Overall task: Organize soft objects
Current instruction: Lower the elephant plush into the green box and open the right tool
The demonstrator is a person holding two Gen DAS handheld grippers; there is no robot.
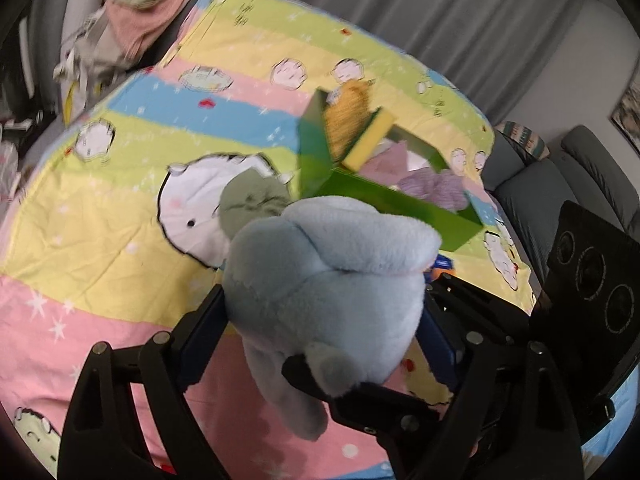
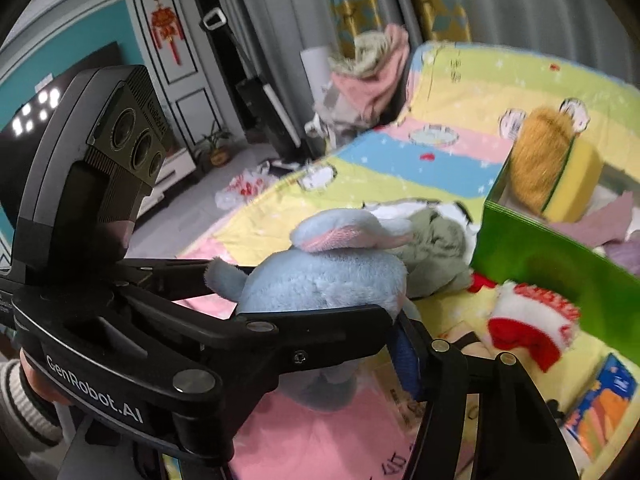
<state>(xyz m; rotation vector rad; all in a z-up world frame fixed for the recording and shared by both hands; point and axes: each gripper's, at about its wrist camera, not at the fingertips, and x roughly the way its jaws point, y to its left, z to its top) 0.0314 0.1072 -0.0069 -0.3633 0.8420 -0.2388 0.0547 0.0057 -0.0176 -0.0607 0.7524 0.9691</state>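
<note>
The left gripper (image 1: 324, 320) pinches the pale blue plush toy (image 1: 332, 276) above the striped bed (image 1: 120, 240), near the green box (image 1: 384, 196). The right gripper (image 2: 320, 340) also clamps it; its far finger is hidden.

Left claw (image 1: 324, 320) grips a blue plush toy (image 1: 332, 280) above the striped bedspread (image 1: 100, 208).

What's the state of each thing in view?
blue plush: held up, clamped between tong pads
left tongs: shut on blue plush
right tongs: at the plush's lower end, grip unclear
green box: open, partly filled
orange-yellow plush: in the box, sticking above its rim
grey-green plush: lying loose outside the box
red-white plush: lying loose outside the box
</note>
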